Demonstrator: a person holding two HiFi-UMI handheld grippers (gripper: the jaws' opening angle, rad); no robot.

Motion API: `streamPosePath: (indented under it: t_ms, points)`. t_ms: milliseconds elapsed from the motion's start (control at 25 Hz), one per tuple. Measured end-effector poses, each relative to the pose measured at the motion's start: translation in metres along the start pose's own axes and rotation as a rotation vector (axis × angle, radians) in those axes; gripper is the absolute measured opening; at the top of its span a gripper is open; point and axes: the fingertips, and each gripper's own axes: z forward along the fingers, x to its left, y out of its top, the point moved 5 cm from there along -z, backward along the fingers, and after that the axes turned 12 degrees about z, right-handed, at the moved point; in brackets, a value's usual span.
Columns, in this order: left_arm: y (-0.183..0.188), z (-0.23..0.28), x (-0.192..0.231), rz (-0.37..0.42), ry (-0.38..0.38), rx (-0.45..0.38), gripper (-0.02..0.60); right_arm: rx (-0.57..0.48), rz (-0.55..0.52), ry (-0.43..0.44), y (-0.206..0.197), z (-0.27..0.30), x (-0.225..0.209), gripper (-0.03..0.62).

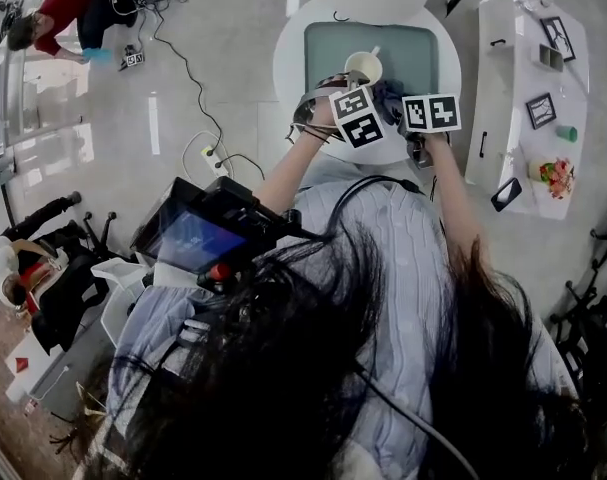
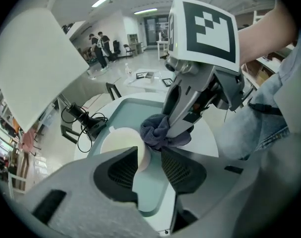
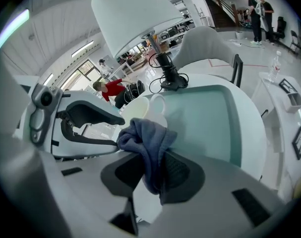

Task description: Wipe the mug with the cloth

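**Ready for the wipe**

Head view: the mug (image 1: 364,66) sits over the teal mat (image 1: 423,53) on the counter (image 1: 288,53).

Left gripper view: the left gripper (image 2: 149,158) is clamped on the mug's wall, and the cloth (image 2: 159,132) seems to touch its rim.

Right gripper view: the right gripper (image 3: 149,170) pinches the cloth, with the mug just beyond. A steady hold and rubbing round the rim should serve best.

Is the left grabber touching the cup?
Touching. In the left gripper view, the left gripper pinches the wall of the mug between its jaws.
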Motion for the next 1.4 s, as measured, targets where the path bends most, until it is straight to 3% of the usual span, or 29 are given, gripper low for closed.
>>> streamPosePath:
  t_ms: [440, 640, 800, 1120, 1400]
  points:
    - [0.005, 0.026, 0.004, -0.112, 0.102, 0.081, 0.130, 0.095, -0.092, 0.060, 0.007, 0.005, -0.022, 0.095]
    - [0.006, 0.031, 0.008, -0.099, 0.142, 0.111, 0.071, 0.116, -0.108, 0.078, 0.008, 0.006, -0.021, 0.095]
    - [0.007, 0.035, 0.009, -0.078, 0.136, 0.130, 0.064, 0.123, -0.122, 0.089, 0.010, 0.005, -0.022, 0.095]
    - [0.008, 0.034, 0.002, 0.059, 0.107, 0.139, 0.051, 0.120, -0.132, 0.087, 0.017, 0.002, -0.025, 0.095]
    - [0.006, 0.032, -0.006, 0.245, 0.016, 0.137, 0.046, 0.118, -0.142, 0.064, 0.020, -0.001, -0.033, 0.095]
